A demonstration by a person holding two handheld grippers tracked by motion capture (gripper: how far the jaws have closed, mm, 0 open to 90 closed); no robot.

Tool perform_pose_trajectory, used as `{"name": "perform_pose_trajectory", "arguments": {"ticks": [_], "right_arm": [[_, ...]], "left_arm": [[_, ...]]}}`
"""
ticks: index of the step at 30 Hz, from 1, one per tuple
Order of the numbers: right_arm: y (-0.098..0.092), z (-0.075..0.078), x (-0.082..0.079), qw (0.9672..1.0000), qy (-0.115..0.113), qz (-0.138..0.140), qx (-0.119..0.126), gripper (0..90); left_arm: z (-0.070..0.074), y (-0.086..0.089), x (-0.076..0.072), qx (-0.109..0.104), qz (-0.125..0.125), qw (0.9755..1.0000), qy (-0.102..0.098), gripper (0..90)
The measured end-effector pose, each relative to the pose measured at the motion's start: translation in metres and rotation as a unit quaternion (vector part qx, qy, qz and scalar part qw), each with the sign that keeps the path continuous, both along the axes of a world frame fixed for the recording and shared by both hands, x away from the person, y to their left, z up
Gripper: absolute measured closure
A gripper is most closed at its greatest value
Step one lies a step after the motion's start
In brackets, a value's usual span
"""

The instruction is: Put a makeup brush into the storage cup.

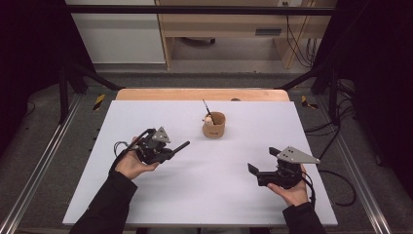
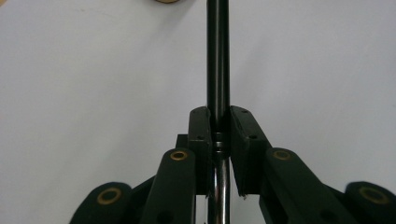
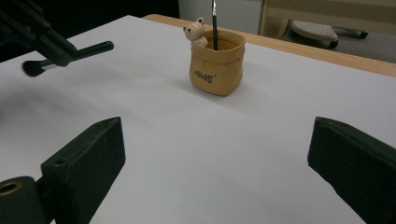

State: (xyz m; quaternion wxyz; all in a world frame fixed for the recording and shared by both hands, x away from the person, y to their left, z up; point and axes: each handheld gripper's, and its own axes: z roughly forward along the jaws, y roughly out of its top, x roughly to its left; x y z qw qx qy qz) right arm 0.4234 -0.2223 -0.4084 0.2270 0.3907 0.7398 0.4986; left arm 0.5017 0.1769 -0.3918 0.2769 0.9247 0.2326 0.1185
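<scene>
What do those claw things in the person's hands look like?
Each hand-held gripper, left and right, is black with two flat jaws, brass-coloured pivot pins, a grey three-cornered plate on top and a trailing black cable. The person wears dark sleeves.

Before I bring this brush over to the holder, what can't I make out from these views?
- Brush: left gripper view, far end cut off by the top edge; bristle end hidden behind the jaws.
- Holder: right gripper view, inside hidden by its wall; lettering too small to read.
- Thin brush in the holder: high view, tip too small to tell.
</scene>
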Motion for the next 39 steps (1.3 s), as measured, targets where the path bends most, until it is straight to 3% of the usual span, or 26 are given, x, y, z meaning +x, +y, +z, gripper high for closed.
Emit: {"name": "perform_pose_trajectory", "arguments": {"ticks": [9, 23, 28, 39], "right_arm": [[0.012, 0.008, 0.0, 0.9997, -0.004, 0.016, -0.016, 4.8], [0.042, 0.029, 0.002, 0.9949, -0.003, 0.057, -0.083, 5.2], [0.051, 0.034, 0.002, 0.9915, 0.001, 0.073, -0.108, 5.2], [0.072, 0.044, 0.003, 0.9801, 0.004, 0.106, -0.168, 5.4]], "left_arm": [[-0.001, -0.002, -0.012, -0.004, -0.015, 0.9999, -0.001, 79.1], [0.008, -0.013, -0.033, -0.005, -0.051, 0.9986, -0.012, 79.0], [0.01, -0.017, -0.037, -0.005, -0.062, 0.998, -0.013, 79.1], [0.016, -0.027, -0.047, -0.002, -0.087, 0.9961, -0.016, 79.1]]}}
